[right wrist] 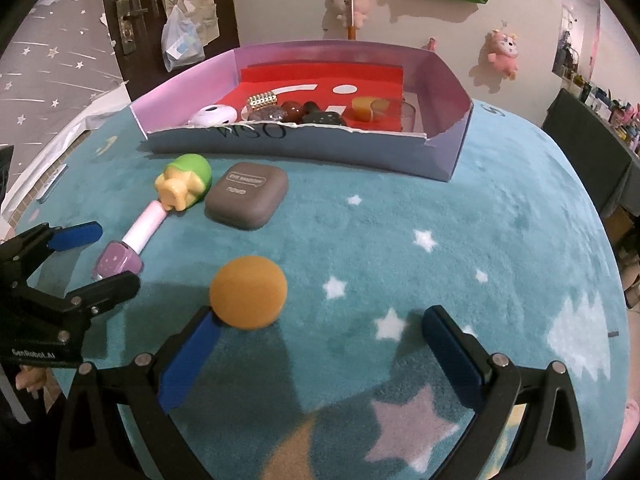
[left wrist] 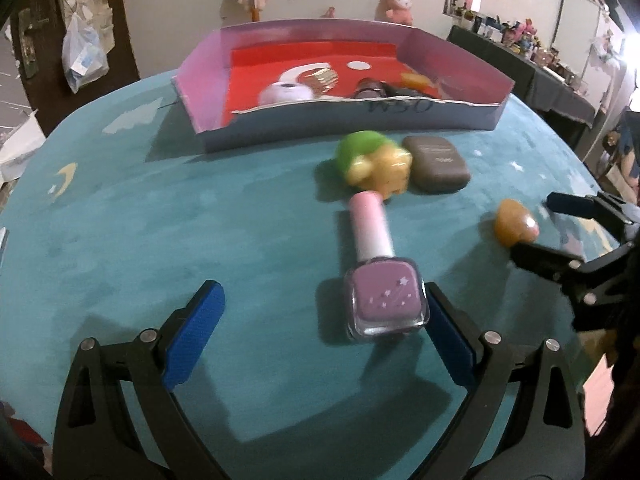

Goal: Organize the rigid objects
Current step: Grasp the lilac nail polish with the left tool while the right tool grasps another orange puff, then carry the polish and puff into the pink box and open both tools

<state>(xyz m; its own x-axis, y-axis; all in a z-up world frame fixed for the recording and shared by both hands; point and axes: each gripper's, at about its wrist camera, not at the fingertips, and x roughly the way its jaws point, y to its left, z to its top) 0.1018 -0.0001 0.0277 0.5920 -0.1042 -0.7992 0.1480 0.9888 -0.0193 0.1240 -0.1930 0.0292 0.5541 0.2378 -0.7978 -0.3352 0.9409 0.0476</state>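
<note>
**Four pieces left outside the box**

Nearest the left gripper [left wrist: 322,332], a polish bottle [left wrist: 382,280] lay on the rug [right wrist: 400,216], its base against one finger, jaws spread and holding nothing. Beyond sat a toy [right wrist: 186,180] and a grey case [right wrist: 248,196]. The right gripper [right wrist: 320,356], likewise released, had its left finger touching an orange ball [right wrist: 248,292]. The box [right wrist: 304,148] already held several trinkets; roughly half remained, I judged.

Looks like a home, prob. a kid's bedroom/playroom: plush toys [right wrist: 502,53] are hanging on the wall, a teal star-print rug [right wrist: 400,216] is covering the work surface, a plastic bag [right wrist: 180,42] is dangling off a wooden door [right wrist: 132,20], & a cluttered shelf [left wrist: 516,40] w/ figurines is running along the side.
</note>
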